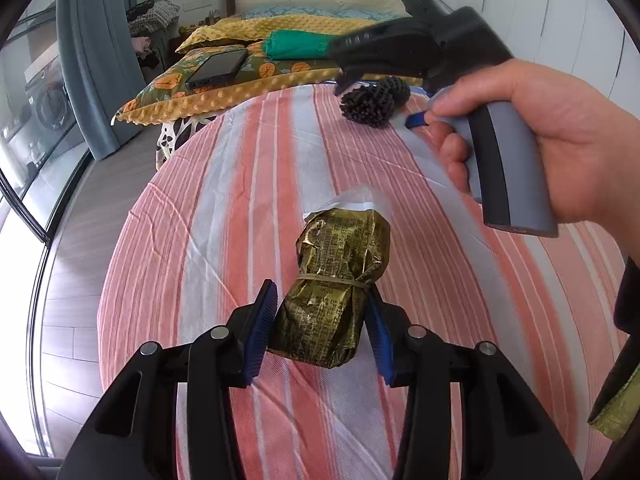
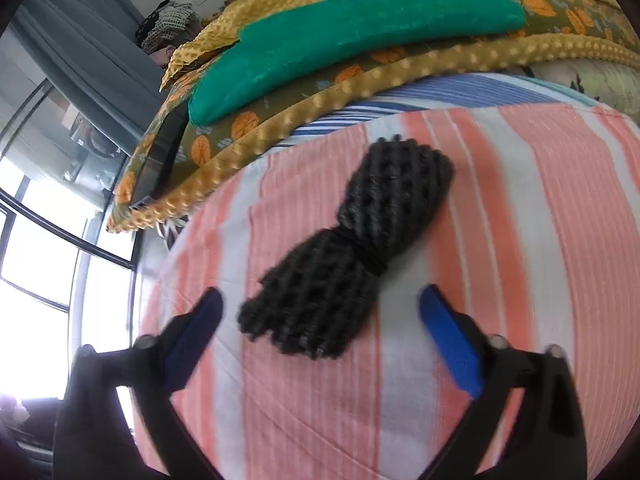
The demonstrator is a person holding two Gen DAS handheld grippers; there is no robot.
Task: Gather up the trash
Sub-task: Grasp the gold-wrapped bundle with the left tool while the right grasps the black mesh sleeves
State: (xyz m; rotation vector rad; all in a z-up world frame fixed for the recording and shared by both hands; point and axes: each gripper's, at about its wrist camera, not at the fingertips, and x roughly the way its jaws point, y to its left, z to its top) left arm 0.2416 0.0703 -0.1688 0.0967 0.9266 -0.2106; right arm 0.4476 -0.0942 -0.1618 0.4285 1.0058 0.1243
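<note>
A crumpled gold foil packet (image 1: 340, 280), tied round with a rubber band, lies on the pink-and-white striped bedsheet (image 1: 224, 208). My left gripper (image 1: 320, 320) is shut on its near half, both blue pads against the foil. Farther up the bed lies a black knobbly bundle (image 1: 374, 106) (image 2: 352, 256), cinched in the middle by a black band. A hand holds my right gripper (image 1: 380, 100) over it. In the right wrist view the right gripper (image 2: 320, 294) stands open, its blue pads wide apart on either side of the bundle's near end and clear of it.
A pale plastic scrap (image 1: 360, 196) sticks out behind the foil packet. A yellow dotted blanket (image 2: 304, 120), a green cushion (image 1: 296, 44) (image 2: 340, 40) and a dark phone (image 1: 218, 66) lie at the head of the bed. The bed's left edge drops to wood floor (image 1: 68, 280) beside a window.
</note>
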